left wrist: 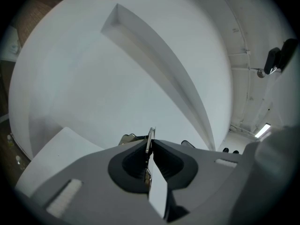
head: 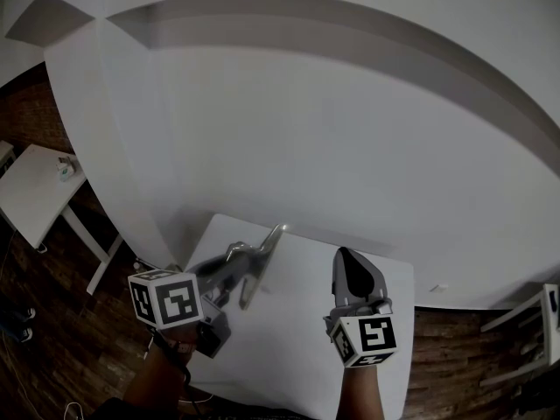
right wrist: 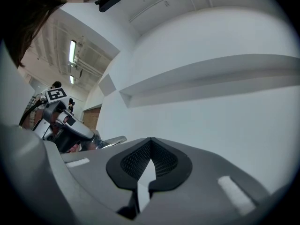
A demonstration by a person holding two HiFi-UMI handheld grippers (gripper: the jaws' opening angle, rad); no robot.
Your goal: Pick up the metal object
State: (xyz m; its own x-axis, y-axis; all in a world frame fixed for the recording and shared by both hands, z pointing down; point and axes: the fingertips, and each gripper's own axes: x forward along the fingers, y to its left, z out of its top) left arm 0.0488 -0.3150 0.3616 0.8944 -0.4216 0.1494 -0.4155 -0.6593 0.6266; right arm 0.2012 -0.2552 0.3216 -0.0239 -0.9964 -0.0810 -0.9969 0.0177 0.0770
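Note:
The metal object (head: 265,259) is a thin flat silvery strip, held up above the small white table (head: 289,357). My left gripper (head: 248,266) is shut on it. In the left gripper view the metal strip (left wrist: 150,142) stands edge-on, pinched between the two dark pads. My right gripper (head: 344,257) hovers to the right of it over the table, shut with nothing between its pads (right wrist: 151,142). The right gripper view also shows the left gripper (right wrist: 65,123) and the tip of the metal object (right wrist: 114,140) at the left.
A curved white wall with a ledge (head: 350,42) rises just behind the table. Another white table (head: 35,195) stands at the left on the brown wooden floor (head: 61,339). A white frame (head: 534,318) stands at the right edge.

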